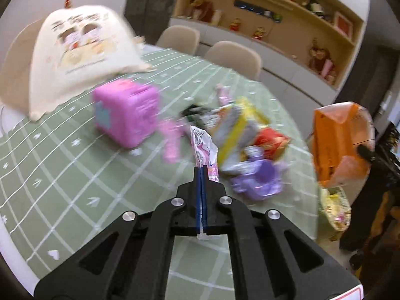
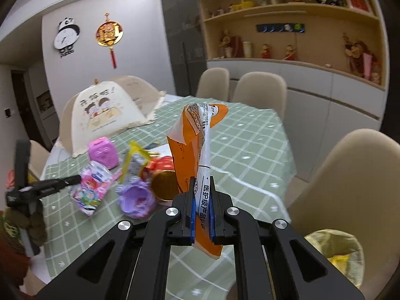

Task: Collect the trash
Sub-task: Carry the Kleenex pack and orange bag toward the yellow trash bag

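Observation:
My left gripper is shut on a pink and white wrapper and holds it above the green checked tablecloth; the same wrapper and the left gripper show in the right wrist view. My right gripper is shut on an orange and white wrapper, held upright above the table; it shows at the right of the left wrist view. A trash pile of wrappers lies on the table with a purple plastic piece. A bin with a yellow bag stands below right.
A pink cube box stands left of the pile. A cream mesh food cover sits at the far left of the table. Beige chairs ring the table. A round gold lid lies by the pile.

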Tool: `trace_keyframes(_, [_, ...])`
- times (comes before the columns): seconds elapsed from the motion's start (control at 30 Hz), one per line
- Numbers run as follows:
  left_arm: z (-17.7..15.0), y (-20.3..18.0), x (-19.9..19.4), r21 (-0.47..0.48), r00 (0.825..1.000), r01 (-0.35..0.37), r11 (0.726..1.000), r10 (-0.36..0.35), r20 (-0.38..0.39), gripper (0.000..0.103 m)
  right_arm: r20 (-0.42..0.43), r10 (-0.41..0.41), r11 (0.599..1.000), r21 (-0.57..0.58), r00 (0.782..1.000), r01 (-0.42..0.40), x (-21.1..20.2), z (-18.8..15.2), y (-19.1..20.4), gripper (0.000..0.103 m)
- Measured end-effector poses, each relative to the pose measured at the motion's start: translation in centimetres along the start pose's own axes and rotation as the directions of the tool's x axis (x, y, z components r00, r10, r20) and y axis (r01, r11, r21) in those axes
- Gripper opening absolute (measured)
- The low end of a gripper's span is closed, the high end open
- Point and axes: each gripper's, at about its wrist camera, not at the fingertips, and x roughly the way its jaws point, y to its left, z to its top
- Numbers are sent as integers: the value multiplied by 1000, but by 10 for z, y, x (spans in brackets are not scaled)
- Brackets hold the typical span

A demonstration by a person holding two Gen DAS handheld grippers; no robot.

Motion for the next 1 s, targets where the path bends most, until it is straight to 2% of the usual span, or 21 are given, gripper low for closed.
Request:
trace_keyframes(0.13, [4, -58, 5, 85, 995, 98, 992, -97, -16, 0, 1, -52, 997, 59, 999, 52, -14, -12, -36, 9])
trace_keyframes(0.23, [5, -106, 14, 140, 982, 188, 972, -183, -47, 0, 4, -105, 992, 76, 994, 105, -28, -23, -62, 9])
trace_keyframes(0.37, [1, -181, 35, 226, 952, 302, 926, -280, -125, 0, 17, -199, 976, 99, 980, 196, -55, -40, -99, 10])
trace_keyframes(0.57, [-10, -273, 70, 330, 908, 414, 848, -360, -213, 0, -21, -283, 941, 189, 959, 282, -82, -67, -159, 10])
trace_keyframes(0.6, [-12, -287, 83, 327, 895, 439, 837, -375, -242, 0, -30, -292, 936, 198, 956, 292, -84, -70, -166, 10])
trace_keyframes(0.7, [-19, -315, 117, 292, 860, 488, 822, -398, -319, 0, -63, -317, 919, 226, 946, 323, -87, -82, -188, 10])
trace_keyframes(0.8, [-28, -335, 145, 273, 838, 508, 817, -395, -377, 0, -85, -331, 907, 246, 940, 342, -88, -89, -202, 10])
trace_keyframes(1.0, [-45, -355, 182, 244, 810, 518, 820, -379, -448, 0, -124, -354, 894, 246, 927, 374, -83, -98, -222, 9])
